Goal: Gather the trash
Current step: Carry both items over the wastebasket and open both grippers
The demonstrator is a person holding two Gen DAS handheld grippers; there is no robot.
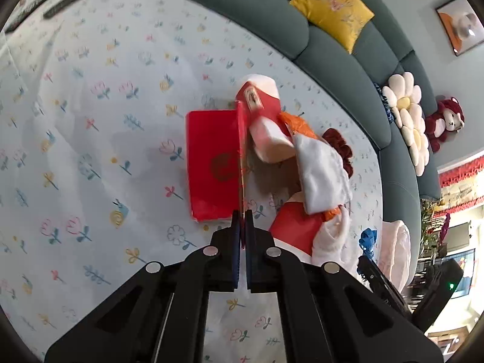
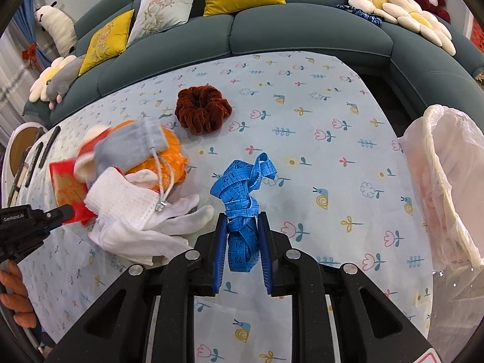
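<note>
Holding a bunched blue tape measure (image 2: pixel 242 199) between the narrow jaws of our right gripper (image 2: pixel 241 236), we hover over the flowered tablecloth (image 2: pixel 317 115), near the plastic-lined trash bin (image 2: pixel 447 181). Our left gripper (image 1: pixel 241 230) is pinched shut on the edge of a thin red envelope (image 1: pixel 241 163), beside the clutter pile. Both seem light and floppy, so gripping the bunched middle looks safest to us.

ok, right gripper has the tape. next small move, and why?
Probably carry the tape measure right, over the open bag, then release. The right gripper is shut on the blue bundle, most of which sits just off the tablecloth. The path to the bag looks bare. The left gripper pinches a thin red sheet and is out of the way.
</note>
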